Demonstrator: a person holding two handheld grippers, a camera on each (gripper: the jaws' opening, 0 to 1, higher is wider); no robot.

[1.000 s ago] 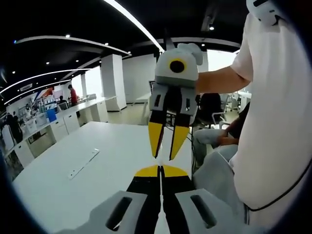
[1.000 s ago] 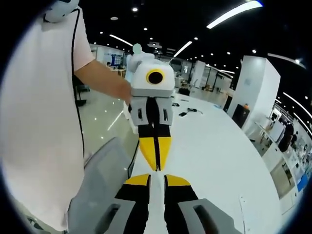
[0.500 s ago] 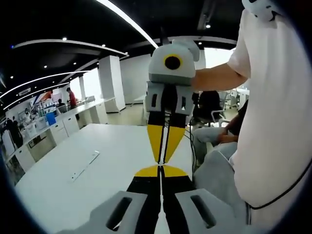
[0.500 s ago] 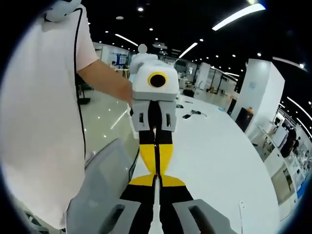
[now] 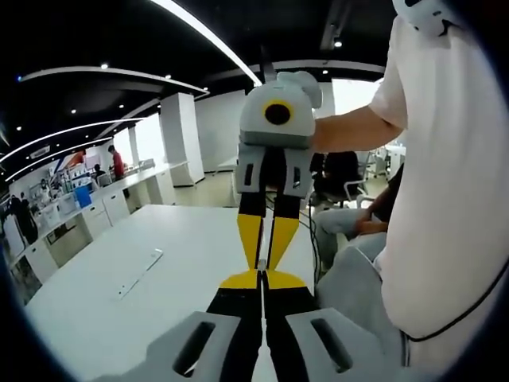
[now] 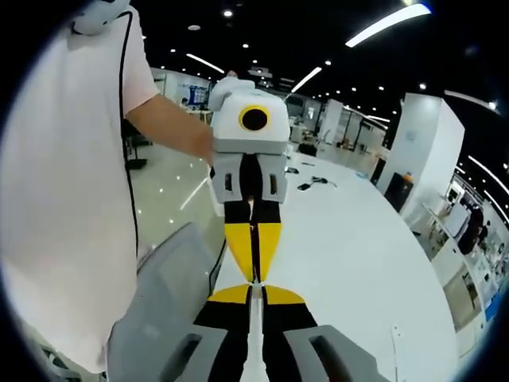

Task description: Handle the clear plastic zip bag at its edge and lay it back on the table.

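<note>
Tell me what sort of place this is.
Likely a large open-plan office or lab. A long white table runs under strip ceiling lights, more white desks with people line the far wall, and an office chair stands nearby. White pillars break up the wide floor.

Clear zip bag [image 5: 137, 270], flat, pale strip lying on white table [image 5: 87, 318]
</note>
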